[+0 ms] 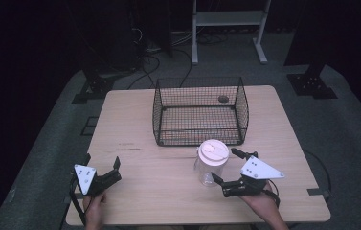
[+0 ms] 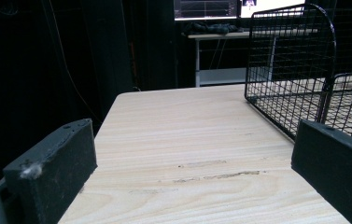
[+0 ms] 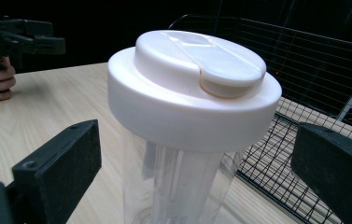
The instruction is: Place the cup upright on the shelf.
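A clear jar [image 1: 210, 168] with a white lid [image 1: 213, 149] is seen at lower centre of the high view, just below the wire basket [image 1: 199, 111]. It is flanked, untouched, by the spread jaws of the right gripper [image 1: 227, 168]. The left gripper [image 1: 102, 166], also released, is held over bare table [image 1: 135, 124] at lower left. The jar's base is cut off in the right gripper view.

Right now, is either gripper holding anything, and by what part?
Nothing is held. The right gripper is open, jaws on either side of the jar below its lid, not touching. The left gripper is open over bare table.
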`<state>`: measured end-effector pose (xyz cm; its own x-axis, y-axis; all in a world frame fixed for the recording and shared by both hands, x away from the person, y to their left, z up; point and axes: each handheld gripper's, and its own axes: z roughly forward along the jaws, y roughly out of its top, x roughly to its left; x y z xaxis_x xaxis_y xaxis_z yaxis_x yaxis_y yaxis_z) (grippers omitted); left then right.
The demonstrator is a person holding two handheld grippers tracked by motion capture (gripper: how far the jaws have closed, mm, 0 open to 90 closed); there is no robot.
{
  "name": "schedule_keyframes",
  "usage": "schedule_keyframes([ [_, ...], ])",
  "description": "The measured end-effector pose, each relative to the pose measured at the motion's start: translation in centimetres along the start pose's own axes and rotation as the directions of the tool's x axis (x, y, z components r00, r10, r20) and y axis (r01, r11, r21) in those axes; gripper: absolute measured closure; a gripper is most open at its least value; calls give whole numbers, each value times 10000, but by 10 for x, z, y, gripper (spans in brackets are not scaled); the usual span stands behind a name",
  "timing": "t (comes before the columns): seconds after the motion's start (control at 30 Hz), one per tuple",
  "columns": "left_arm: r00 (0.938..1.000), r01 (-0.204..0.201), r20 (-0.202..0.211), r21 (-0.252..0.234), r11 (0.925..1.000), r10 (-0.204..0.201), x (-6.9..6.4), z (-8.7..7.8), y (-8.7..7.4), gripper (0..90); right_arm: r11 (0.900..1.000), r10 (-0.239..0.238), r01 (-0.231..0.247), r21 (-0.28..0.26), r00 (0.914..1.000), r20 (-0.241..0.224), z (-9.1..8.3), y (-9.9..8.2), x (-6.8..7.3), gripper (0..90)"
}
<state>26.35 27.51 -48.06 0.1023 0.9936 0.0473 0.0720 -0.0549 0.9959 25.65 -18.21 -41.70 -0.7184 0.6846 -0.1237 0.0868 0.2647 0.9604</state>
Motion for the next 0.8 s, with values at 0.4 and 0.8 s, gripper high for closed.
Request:
schedule_keyframes([
  [0.4,10000,-8,-2,-5,10000,8,0,0,0,0,9999,117,-118,-104,9999,-104,12,5,0,10],
  [0.8,10000,-24,11,-18,10000,24,0,0,0,0,9997,161,-164,-197,9998,-115,23,8,2,10],
])
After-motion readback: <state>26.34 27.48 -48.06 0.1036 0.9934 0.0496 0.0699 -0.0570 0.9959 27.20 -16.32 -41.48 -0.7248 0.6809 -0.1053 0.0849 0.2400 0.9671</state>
